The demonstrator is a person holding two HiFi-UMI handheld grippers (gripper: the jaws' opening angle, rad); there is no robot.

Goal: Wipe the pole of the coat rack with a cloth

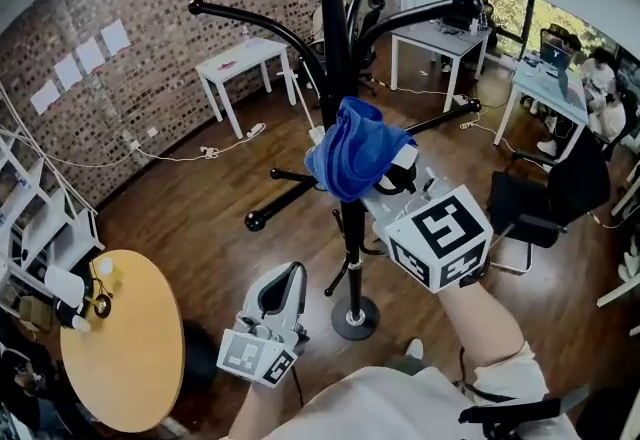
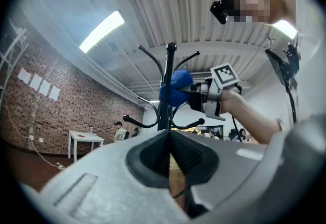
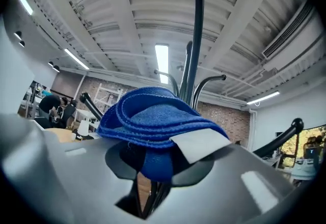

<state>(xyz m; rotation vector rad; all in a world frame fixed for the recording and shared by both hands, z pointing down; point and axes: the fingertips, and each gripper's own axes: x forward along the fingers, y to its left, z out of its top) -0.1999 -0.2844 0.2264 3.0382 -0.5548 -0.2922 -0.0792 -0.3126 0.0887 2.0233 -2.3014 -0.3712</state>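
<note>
From my head, a smooth round wooden table [image 1: 130,348] is sitting at 8 o'clock. My left gripper [image 1: 287,280] is hanging low at 6 o'clock, well apart from the coat rack, and I am seeing only its top from here. Its own view is showing more: the two dark ribbed jaws of the left gripper [image 2: 169,139] are pressed together with nothing between them.

The shiny black pole [image 1: 340,58] is standing up straight in the middle, on a flat round base [image 1: 355,318]. The soft, crumpled blue cloth [image 1: 352,156] is sitting about halfway up, and it looks like it is touching the pole. My right gripper [image 1: 378,180] is coming in from 4 o'clock, and the cloth is hiding its jaws from my head. The right gripper [image 3: 153,167] view is showing them squeezing a thick fold of the cloth [image 3: 153,121], with a white tag [image 3: 198,144] sticking out at 3 o'clock.
</note>
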